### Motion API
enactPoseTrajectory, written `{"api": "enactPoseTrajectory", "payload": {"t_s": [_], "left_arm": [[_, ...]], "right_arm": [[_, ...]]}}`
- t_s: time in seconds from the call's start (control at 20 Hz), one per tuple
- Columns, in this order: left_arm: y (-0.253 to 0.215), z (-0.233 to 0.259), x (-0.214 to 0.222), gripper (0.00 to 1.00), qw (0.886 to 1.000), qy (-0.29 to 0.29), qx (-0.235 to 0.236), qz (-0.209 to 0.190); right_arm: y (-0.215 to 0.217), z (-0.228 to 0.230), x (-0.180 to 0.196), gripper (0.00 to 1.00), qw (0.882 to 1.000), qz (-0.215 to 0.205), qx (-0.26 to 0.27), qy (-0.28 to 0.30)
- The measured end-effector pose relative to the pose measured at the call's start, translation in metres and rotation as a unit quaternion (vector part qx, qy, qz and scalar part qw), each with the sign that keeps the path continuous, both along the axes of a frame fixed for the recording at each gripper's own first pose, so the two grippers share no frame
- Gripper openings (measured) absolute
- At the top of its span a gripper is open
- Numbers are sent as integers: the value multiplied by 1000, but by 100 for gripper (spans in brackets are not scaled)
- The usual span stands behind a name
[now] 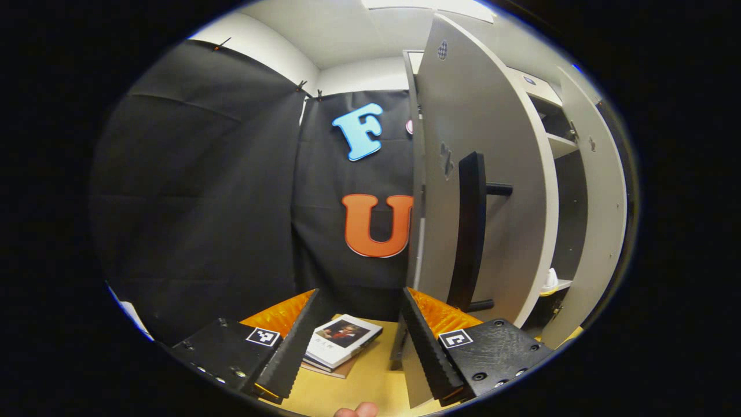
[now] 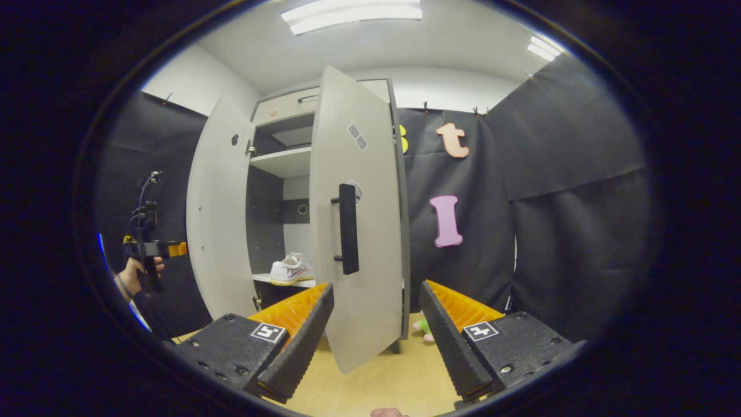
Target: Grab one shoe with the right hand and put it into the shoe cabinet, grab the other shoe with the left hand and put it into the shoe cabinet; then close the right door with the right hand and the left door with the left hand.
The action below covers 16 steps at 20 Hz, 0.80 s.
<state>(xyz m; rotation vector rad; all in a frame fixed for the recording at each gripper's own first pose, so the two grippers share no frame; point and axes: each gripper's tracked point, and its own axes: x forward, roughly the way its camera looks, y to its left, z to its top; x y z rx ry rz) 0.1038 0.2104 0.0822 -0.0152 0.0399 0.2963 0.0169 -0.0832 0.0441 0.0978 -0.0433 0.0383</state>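
Both claws gape wide and hold nothing (right gripper point(image 2: 376, 341), left gripper point(image 1: 353, 347)); each faces its door's point(image 2: 359, 231) edge, the shoes point(image 2: 291, 270) shelved.

White shoes point(image 2: 291, 270) sit side by side on the cabinet's lower shelf point(image 2: 283, 280) — both grey doors point(image 2: 356, 214) ajar.

Hidden mostly behind the right door point(image 2: 359, 231) in the right gripper view: the shoe cabinet's point(image 2: 289, 162) interior, with just the toe end of a white shoe point(image 2: 291, 270) peeking out on the lower shelf. Second shoe impossible to make out behind it. Cut off by the same door's lower edge: a small green toy point(image 2: 424, 328) on the floor. In the left gripper view, partly covered by a finger point(image 1: 289, 353): a book point(image 1: 343, 340); beyond the left door point(image 1: 480, 174), only a sliver of something pale point(image 1: 550, 282) on the shelf, too small to identify.
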Motion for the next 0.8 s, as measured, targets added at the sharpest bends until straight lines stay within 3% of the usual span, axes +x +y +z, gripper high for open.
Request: {"api": "enactPoseTrajectory", "payload": {"t_s": [0.2, 0.4, 0.65, 0.8], "left_arm": [[-70, -3, 32, 84, 998, -2, -6, -66], [-89, 0, 40, 85, 998, -15, -4, -58], [-113, -3, 9, 86, 996, -21, -37, -80], [-129, -4, -24, 86, 996, -23, -19, -87]], "right_arm": [[-10, -2, -5, 97, 1000, -9, -2, 1], [-22, -3, -12, 93, 1000, -21, -5, 3], [-31, -3, -14, 97, 1000, -30, -9, 3], [-27, 1, -15, 97, 1000, -26, -3, -7]]}}
